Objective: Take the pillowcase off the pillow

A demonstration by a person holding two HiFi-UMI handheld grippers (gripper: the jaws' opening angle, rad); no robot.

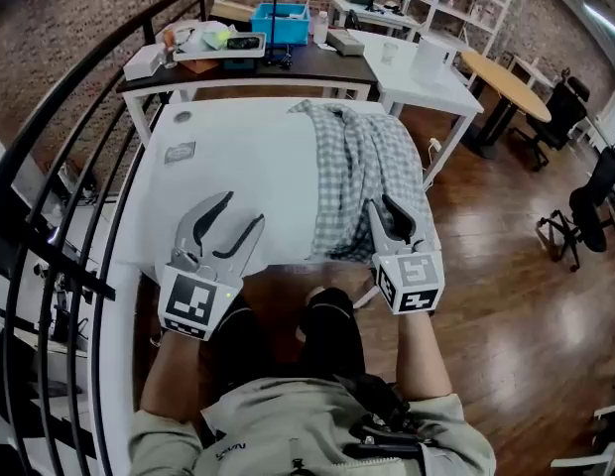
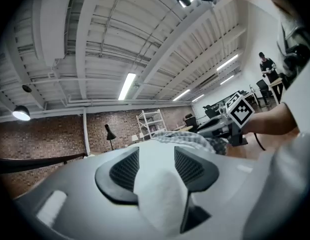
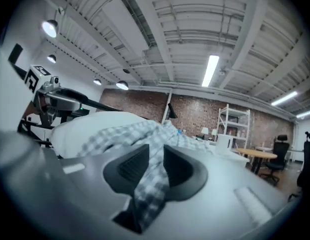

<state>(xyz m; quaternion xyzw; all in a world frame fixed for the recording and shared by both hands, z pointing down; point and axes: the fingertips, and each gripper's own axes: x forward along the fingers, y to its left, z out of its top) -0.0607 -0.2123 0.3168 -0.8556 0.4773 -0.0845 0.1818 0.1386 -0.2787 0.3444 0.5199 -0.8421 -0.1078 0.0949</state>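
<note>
A white pillow [image 1: 250,172] lies on the white table [image 1: 174,201], its left part bare. The grey-checked pillowcase [image 1: 372,172] is bunched over its right part. My left gripper [image 1: 242,209] is at the pillow's near edge, jaws wide apart. In the left gripper view a fold of the pillow [image 2: 157,189] sits between the separated pads of the left gripper [image 2: 156,165]. My right gripper [image 1: 379,206] is at the pillowcase's near edge. In the right gripper view checked pillowcase [image 3: 149,186] hangs loosely through the gap of the right gripper [image 3: 156,166], and the pads are not pressing it.
A small tag [image 1: 180,152] lies on the table's far left. Behind stands a dark desk with a blue bin [image 1: 280,20] and clutter. A black railing [image 1: 74,167] runs along the left. White desks [image 1: 427,72], a round wooden table [image 1: 506,85] and chairs [image 1: 585,211] stand to the right.
</note>
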